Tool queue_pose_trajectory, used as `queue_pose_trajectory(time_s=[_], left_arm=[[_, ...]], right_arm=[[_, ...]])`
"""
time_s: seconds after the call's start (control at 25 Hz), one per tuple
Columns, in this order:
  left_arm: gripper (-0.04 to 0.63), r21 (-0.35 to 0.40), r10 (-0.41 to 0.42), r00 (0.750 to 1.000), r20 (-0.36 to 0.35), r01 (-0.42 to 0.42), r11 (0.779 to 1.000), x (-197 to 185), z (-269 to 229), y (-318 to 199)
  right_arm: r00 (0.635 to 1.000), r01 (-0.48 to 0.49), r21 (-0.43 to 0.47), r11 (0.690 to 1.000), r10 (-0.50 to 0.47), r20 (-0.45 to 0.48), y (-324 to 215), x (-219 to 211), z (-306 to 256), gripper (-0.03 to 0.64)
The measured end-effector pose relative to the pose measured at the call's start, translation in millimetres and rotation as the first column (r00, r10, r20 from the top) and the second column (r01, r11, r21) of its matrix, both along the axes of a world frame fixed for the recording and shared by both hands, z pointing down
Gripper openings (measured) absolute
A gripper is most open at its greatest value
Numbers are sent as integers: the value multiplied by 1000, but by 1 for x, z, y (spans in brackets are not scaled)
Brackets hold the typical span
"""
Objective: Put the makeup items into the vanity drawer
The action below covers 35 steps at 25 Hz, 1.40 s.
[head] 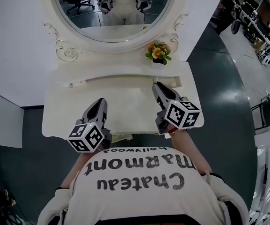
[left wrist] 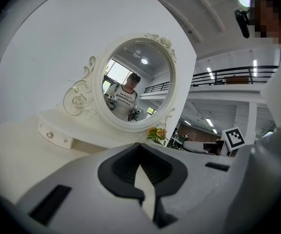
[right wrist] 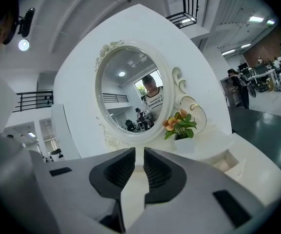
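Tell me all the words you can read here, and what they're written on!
"Chateau Marmont": big letters on the person's shirt, upside down in the head view.
"Hollywood": smaller line on the same shirt.
Shirt print reflected in the mirror: too small and cut off to read.
Square markers: patterns, no words.

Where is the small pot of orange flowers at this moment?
In the head view the flower pot stands on the vanity's raised shelf, at the lower right of the round mirror, beyond the right gripper.
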<state>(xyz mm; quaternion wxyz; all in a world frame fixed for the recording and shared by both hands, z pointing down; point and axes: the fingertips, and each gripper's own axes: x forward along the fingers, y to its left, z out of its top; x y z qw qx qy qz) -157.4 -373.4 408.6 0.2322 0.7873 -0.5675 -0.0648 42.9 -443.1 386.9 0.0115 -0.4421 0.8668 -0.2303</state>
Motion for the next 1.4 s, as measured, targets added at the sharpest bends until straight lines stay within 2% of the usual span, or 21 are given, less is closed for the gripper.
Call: queue_pose_trajectory(time_s=[0.16,0.56,1.4], left_arm=[[9,-5,-11,1000,-7,11,1000,6,0,7],[9,-29,-30,999,-11,29,999,13,7,15],[8,-20,12,1000,-24,-12,1000,33,6,9]], right_arm=[[1000,7,-42,999,-7,12,2,9,9,71],[1000,20,-71,997,-21,-16,7,21,24,71],[998,26,-102,994,-31,-46,16,28,37,71]])
